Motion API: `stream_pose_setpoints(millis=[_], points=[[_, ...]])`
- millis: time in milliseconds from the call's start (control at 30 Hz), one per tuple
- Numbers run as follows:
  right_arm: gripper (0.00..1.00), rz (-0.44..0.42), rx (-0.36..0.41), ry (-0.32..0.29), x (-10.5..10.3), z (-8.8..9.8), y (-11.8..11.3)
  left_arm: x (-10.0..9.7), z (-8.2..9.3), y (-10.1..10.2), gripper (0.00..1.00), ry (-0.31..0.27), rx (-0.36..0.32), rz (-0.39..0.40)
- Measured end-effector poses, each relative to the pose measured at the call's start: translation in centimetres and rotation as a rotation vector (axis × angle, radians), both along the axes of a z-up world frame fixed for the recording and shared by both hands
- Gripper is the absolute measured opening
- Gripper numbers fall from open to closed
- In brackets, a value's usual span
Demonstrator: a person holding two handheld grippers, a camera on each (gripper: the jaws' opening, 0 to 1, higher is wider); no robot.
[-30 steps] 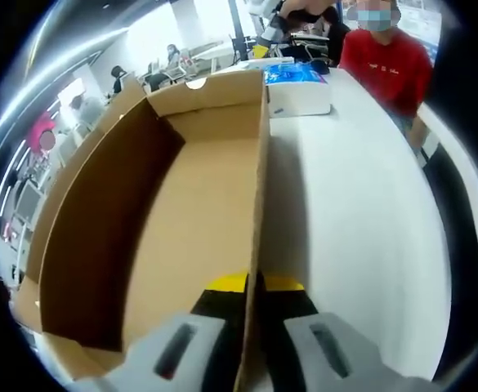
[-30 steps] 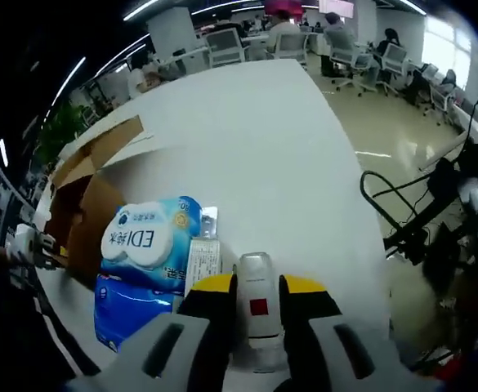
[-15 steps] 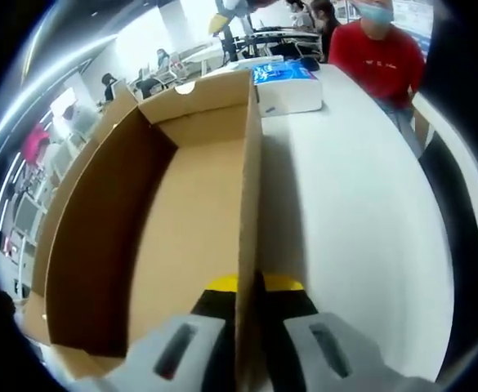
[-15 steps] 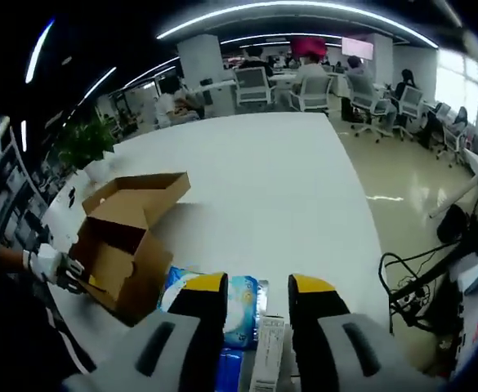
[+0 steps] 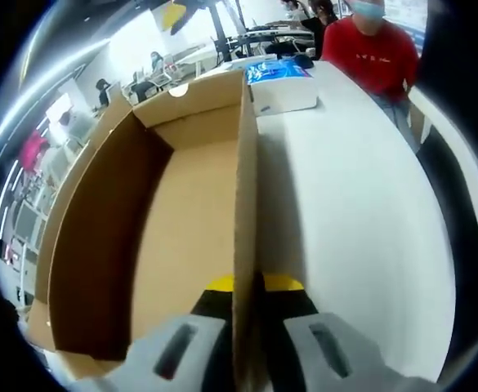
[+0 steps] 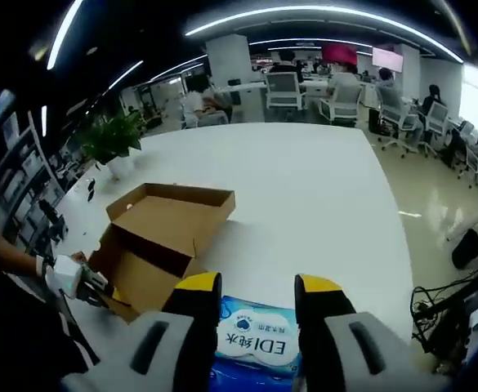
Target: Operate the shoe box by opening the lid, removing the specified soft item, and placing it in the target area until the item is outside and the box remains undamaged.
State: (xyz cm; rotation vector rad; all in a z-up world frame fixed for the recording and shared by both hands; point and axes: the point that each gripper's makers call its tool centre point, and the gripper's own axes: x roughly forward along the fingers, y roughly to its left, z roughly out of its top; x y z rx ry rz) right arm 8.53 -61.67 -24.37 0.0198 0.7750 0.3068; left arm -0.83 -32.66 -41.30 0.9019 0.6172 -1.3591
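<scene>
Two grippers: my left gripper [image 5: 247, 306] jaws clamp the shoe box [image 5: 181, 212] wall; right gripper [image 6: 247, 302] jaws gape empty above the tissue pack [image 6: 255, 347], so lift away gently

Right gripper hovering over a tissue pack beside an open box

The right gripper [image 6: 255, 314] is holding its fingers [image 6: 196, 304] apart above a blue tissue pack [image 6: 253, 351] lying on the white surface [image 6: 304, 196]. The cardboard shoe box [image 6: 161, 245] is sitting open nearby, with the left gripper [image 6: 91, 286] gripping its near corner.
</scene>
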Motion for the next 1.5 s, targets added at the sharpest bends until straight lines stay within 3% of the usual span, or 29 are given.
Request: stream_pose_setpoints(millis=[233,533,800,900,1167,1433,1500], points=[[0.42,0.033,-0.022,0.000,2.6,0.3,1.9,0.1,0.0,0.0,0.03,-0.023,-0.005,-0.018],[0.45,0.082,-0.048,0.006,5.4,0.6,5.7,0.0,0.2,0.0,0.03,0.003,-0.038,0.000],[0.45,0.092,-0.072,0.034,9.1,-0.3,6.9,0.1,0.3,-0.1,0.03,0.002,-0.041,-0.005],[0.45,0.079,-0.074,0.051,10.2,-1.1,7.2,0.1,0.2,-0.1,0.03,0.002,-0.042,-0.007],[0.45,0.037,-0.105,0.141,14.6,-5.4,7.9,-0.1,0.4,-0.2,0.03,0.006,-0.044,-0.008],[0.46,0.020,-0.136,0.169,17.0,-6.8,8.8,-0.1,0.4,-0.2,0.03,0.007,-0.047,-0.017],[0.47,0.018,-0.145,0.180,16.8,-7.1,8.9,-0.1,0.5,-0.2,0.03,0.009,-0.049,-0.016]])
